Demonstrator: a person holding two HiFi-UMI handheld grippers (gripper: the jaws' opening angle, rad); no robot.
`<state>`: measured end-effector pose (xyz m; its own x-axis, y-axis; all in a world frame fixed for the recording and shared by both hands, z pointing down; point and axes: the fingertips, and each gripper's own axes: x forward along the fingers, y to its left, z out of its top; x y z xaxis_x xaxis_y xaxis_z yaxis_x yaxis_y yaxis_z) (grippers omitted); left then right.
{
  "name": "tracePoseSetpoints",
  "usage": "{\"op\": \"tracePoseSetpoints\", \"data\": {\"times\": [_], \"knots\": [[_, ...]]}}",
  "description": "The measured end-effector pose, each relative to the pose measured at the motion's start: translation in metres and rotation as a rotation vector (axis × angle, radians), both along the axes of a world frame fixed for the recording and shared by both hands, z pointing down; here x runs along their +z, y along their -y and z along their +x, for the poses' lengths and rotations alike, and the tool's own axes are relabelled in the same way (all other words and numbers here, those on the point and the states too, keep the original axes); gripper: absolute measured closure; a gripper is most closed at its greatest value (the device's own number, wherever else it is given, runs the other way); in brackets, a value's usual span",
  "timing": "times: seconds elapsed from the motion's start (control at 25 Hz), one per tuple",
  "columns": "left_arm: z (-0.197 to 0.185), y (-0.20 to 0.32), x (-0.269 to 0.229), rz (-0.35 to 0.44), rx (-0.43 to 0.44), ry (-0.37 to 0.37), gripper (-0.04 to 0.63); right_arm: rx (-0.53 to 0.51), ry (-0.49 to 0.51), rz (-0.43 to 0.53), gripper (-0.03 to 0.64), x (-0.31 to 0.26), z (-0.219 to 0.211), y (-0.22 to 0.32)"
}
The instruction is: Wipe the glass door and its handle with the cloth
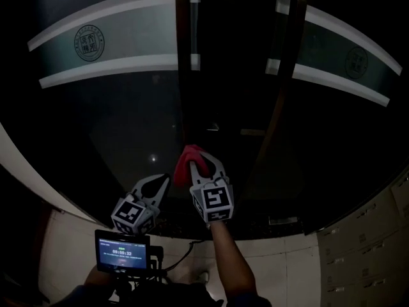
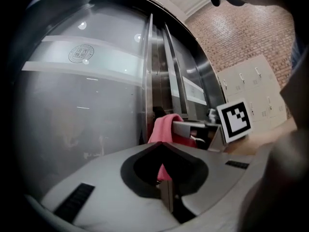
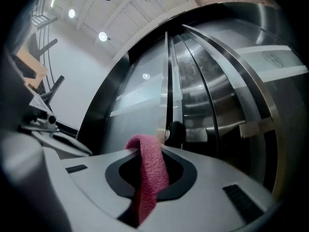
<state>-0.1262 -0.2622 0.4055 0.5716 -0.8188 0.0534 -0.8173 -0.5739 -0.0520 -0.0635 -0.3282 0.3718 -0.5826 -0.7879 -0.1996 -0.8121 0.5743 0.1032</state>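
Ahead of both grippers' tips stands the glass door (image 1: 115, 133), dark, with a frosted band and a round logo across its upper part. Its handle (image 2: 148, 71) reads as a slim upright bar at the door edge, long axis vertical, lying straight beyond and above the tips of the right gripper (image 1: 206, 164) and forward-right of the left gripper (image 1: 163, 179). Right gripper: jaws pressed on the cloth (image 3: 147, 173), pink-red terry, a fold humped over the tips on the door side and a tail hanging back through the jaw opening. Left gripper: jaws closed tip to tip, nothing between them; the pink seen through its opening is the cloth on the other gripper, which sits just beside it on its right and slightly further forward. Cloth fold is near the glass, low down by the foot of the bar; contact with the glass cannot be told. Judgement: right gripper is nearer and the only one carrying cloth, so the coming move is its own, pressing the fold onto the pane or running it up along the bar's axis; left looks idle
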Motion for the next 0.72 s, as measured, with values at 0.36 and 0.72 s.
{"op": "tracePoseSetpoints", "data": {"times": [0.36,0.72], "knots": [[-0.028,-0.002,0.017,-0.028,0.056,0.025,0.583,0.098,0.075,-0.162,0.589,0.095,-0.024,-0.002],[-0.048,-0.01,0.032,-0.054,0.087,0.039,0.583,0.131,0.096,-0.26,0.589,0.129,-0.036,0.002]]}}
